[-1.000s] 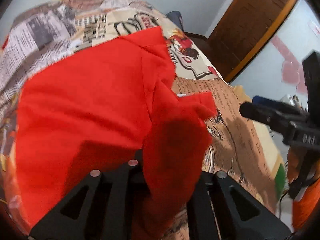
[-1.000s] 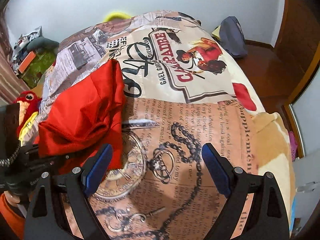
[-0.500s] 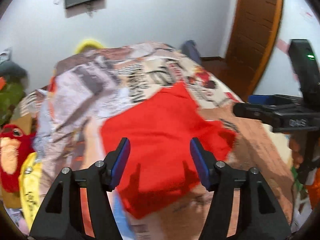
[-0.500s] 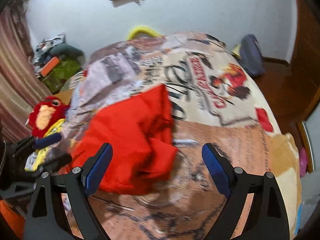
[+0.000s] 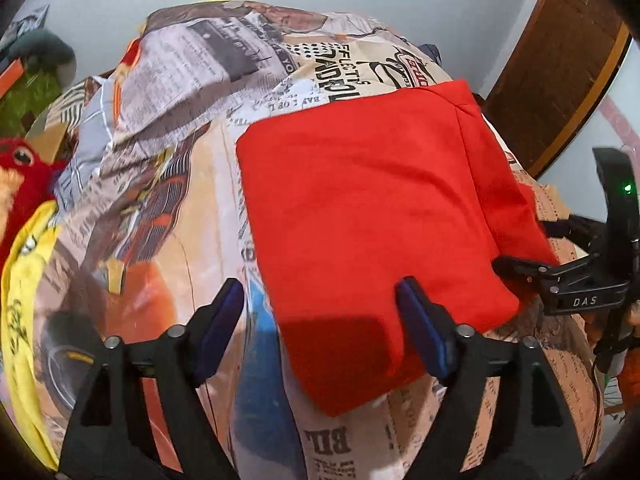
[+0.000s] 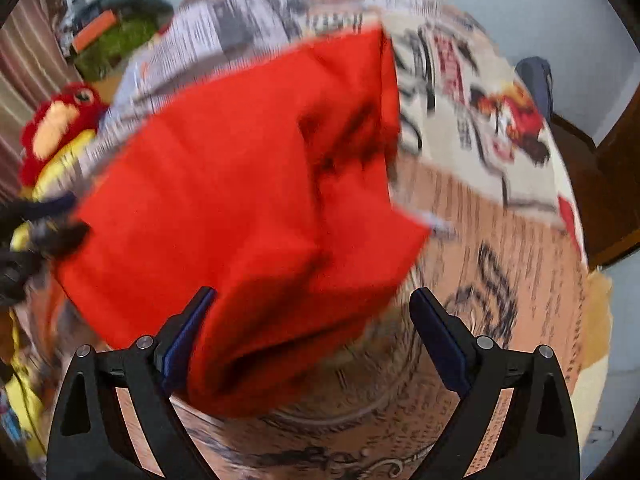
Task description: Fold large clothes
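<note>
Your left gripper [image 5: 320, 320] has its jaws spread wide and grips nothing; the near corner of the red garment [image 5: 372, 208] lies between and under the blue finger pads [image 5: 420, 328], with the right-hand pad over the cloth and the left-hand pad over the bedspread [image 5: 160, 200] just beside the cloth's edge. The garment is folded into a rough rectangle, lying flat on the printed bedspread. Your right gripper [image 6: 316, 328] is likewise open and empty; in its motion-blurred view the red garment [image 6: 248, 200] fills the centre, its near edge running between the two fingers, closer to the left-hand one. Whether either gripper touches the cloth cannot be told. In the left view, your right gripper [image 5: 560, 276] sits at the garment's right edge. A red and yellow plush toy [image 6: 56, 128] lies at the bed's left side.
</note>
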